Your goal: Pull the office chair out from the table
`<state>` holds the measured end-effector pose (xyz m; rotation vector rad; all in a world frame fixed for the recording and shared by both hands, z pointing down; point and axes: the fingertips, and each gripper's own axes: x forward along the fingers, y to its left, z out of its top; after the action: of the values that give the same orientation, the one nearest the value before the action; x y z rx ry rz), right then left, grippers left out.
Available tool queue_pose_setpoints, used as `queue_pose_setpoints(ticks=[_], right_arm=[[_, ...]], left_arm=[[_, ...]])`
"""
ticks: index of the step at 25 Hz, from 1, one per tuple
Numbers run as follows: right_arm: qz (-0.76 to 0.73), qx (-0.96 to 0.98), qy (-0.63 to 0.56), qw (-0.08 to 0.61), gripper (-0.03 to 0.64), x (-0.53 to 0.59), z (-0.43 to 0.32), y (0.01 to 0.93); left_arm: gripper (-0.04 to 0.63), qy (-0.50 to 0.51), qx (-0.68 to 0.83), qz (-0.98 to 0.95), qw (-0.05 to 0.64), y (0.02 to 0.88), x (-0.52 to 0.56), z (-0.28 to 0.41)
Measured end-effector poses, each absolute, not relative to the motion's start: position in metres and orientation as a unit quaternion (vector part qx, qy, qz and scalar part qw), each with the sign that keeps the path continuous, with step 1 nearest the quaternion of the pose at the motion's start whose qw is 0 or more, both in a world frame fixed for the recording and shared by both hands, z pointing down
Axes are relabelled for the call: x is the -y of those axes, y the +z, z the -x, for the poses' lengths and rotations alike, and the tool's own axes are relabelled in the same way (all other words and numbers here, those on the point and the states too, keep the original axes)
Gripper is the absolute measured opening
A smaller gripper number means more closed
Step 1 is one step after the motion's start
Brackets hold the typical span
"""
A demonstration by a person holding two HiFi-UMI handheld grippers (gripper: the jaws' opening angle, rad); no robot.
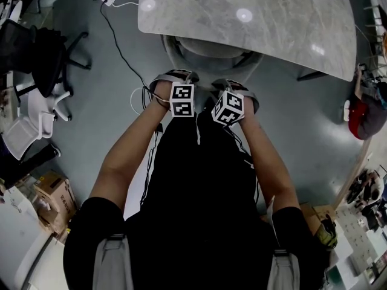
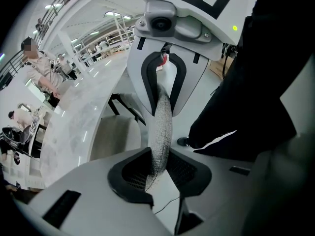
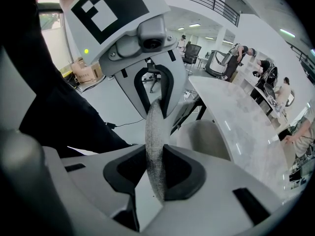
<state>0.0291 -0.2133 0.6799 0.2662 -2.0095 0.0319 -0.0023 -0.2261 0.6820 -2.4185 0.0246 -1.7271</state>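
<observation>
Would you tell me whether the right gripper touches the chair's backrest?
Touching: in the right gripper view, the right gripper has both pads pressed on the backrest edge.

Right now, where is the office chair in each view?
Head view: office chair top centre, partly under the marble table.
Left gripper view: its mesh back edge runs up the centre, between the jaws.
Right gripper view: same edge, centre, between the jaws.
Shared landmark: the table, left in the left gripper view, right in the right.
</observation>
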Motion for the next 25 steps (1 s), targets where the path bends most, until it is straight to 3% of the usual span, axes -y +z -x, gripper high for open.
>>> queue_pose_setpoints(ticks=[25], right_arm=[[-0.105, 0.838, 0.021, 0.535, 0.097, 0.184, -0.036, 0.679]], left_arm=[[0.094, -0.574, -0.008, 0.814, 0.084, 0.68, 0.192, -0.004]])
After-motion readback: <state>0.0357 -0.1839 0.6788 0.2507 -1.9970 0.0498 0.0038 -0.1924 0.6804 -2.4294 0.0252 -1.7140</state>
